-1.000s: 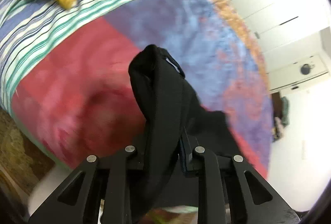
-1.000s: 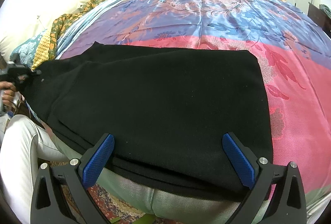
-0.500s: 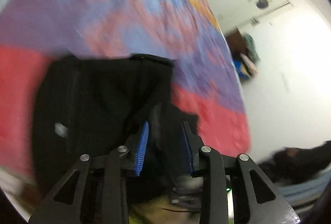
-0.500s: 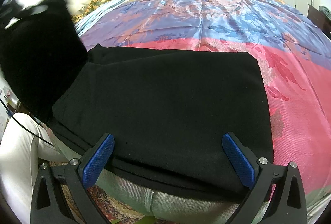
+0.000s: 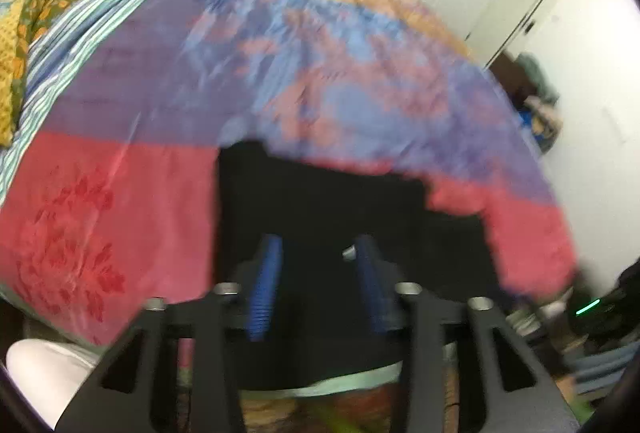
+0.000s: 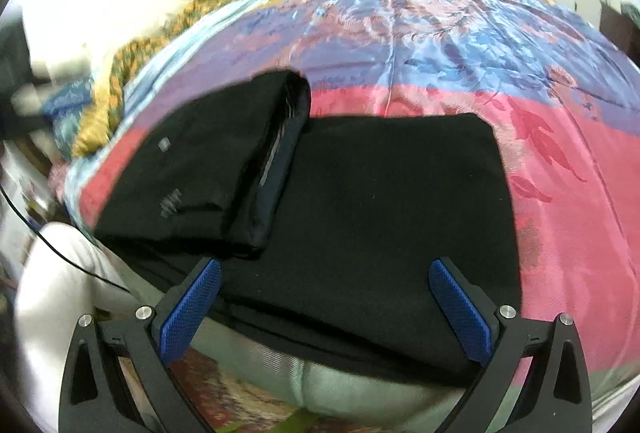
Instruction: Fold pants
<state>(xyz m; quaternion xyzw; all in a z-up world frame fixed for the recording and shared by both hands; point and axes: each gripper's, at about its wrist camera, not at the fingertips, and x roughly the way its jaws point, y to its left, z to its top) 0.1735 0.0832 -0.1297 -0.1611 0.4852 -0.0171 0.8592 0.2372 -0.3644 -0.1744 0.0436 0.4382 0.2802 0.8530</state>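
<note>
Pants (image 6: 360, 201): left end now folded over middle. Left gripper (image 5: 316, 273) fingers narrow, just closing, empty. Right gripper (image 6: 324, 309) wide.

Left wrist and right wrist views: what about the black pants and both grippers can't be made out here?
- Left gripper, left wrist view: motion blur hides whether its pads press the black pants.
- Pants' near edge, right wrist view: hidden behind the open right gripper and over the bed edge.
- Pale marks on the folded-over part: blurred, unreadable.
</note>
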